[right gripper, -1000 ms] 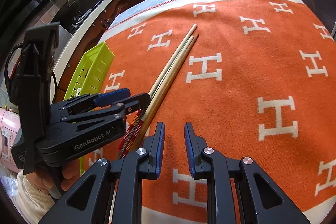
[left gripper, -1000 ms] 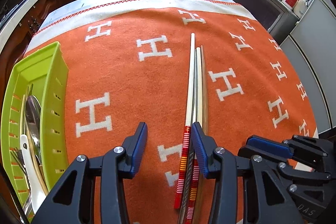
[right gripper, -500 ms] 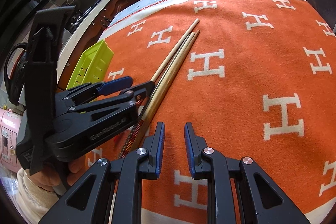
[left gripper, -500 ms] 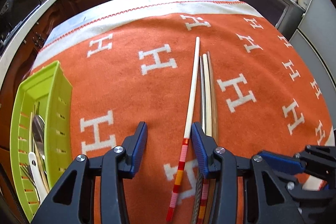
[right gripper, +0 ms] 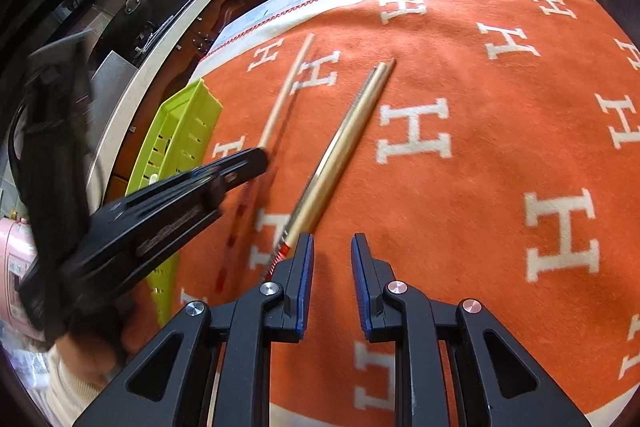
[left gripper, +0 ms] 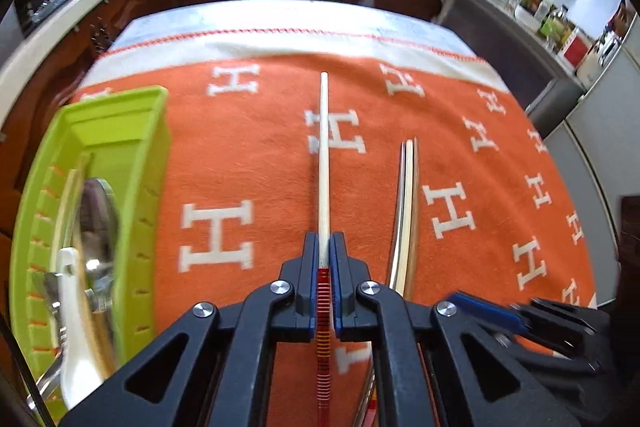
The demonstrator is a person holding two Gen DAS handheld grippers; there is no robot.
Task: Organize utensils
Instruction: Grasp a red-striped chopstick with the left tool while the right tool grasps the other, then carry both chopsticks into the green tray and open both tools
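Utensils are partly sorted: the green basket (left gripper: 120, 131) at the left edge of the orange blanket (left gripper: 240, 155) already holds a metal spoon (left gripper: 96, 215), a white spoon (left gripper: 76, 291) and some other pieces too blurred to name. What is left, judged from the frames, is the set of chopsticks out on the blanket.

One of them, a pale chopstick (left gripper: 324, 155) with a red and yellow banded handle, is in hand now. The left gripper (left gripper: 325, 259) has its jaws clamped on the chopstick just where the plain shaft meets the bands, with the thin tip pointing to the far side of the blanket. In the right wrist view its shaft appears to stand clear of the cloth, with a shadow line beside it, so it looks lifted rather than lying flat.

Right of it, well apart from the basket, the remaining chopsticks (right gripper: 344, 147) lie together on the blanket, tips far, handles near; their exact count cannot be told. The right gripper (right gripper: 331, 267) hovers over the blanket just beside their handle ends, its jaws a little apart with nothing between them.

The held chopstick probably goes to the basket next, then the rest follow.
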